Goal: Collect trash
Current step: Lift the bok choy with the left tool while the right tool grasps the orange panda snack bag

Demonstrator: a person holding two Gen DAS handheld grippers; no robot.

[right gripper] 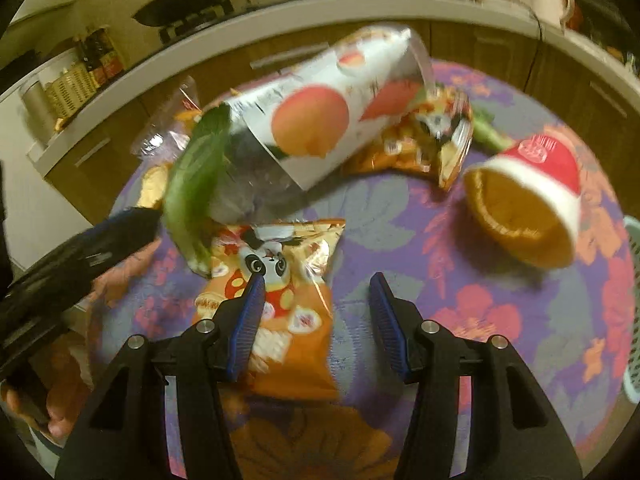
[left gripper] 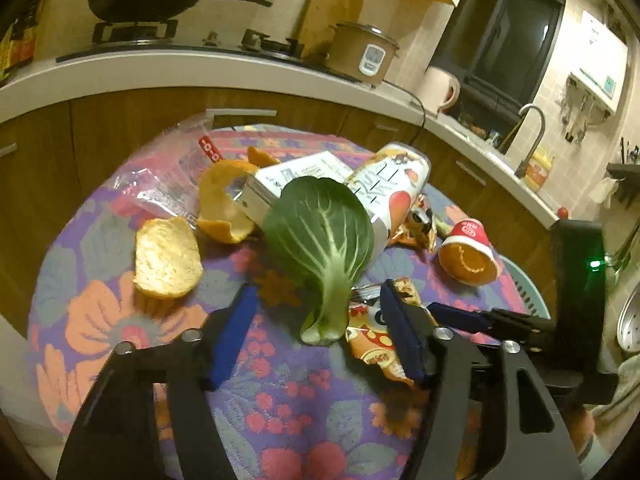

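Observation:
Trash lies on a round table with a floral cloth [left gripper: 280, 412]. My left gripper [left gripper: 316, 300] is open, its jaws on either side of the stem of a green cabbage leaf [left gripper: 320, 232]. My right gripper [right gripper: 318, 280] is open above an orange panda snack bag [right gripper: 280, 300]; its left pad lies over the bag. Also there are a clear peach-print cup on its side [right gripper: 320, 120], a red paper cup on its side [right gripper: 532, 200], orange peel [left gripper: 224, 204], a bread piece [left gripper: 166, 258], a small white box [left gripper: 288, 184] and a clear plastic bag [left gripper: 168, 172].
A second snack bag [right gripper: 424, 144] lies behind the peach cup. A pale green basket rim [right gripper: 634, 312] shows at the table's right edge. Behind runs a kitchen counter [left gripper: 240, 68] with a wok, a rice cooker [left gripper: 360, 52] and a sink tap [left gripper: 532, 136].

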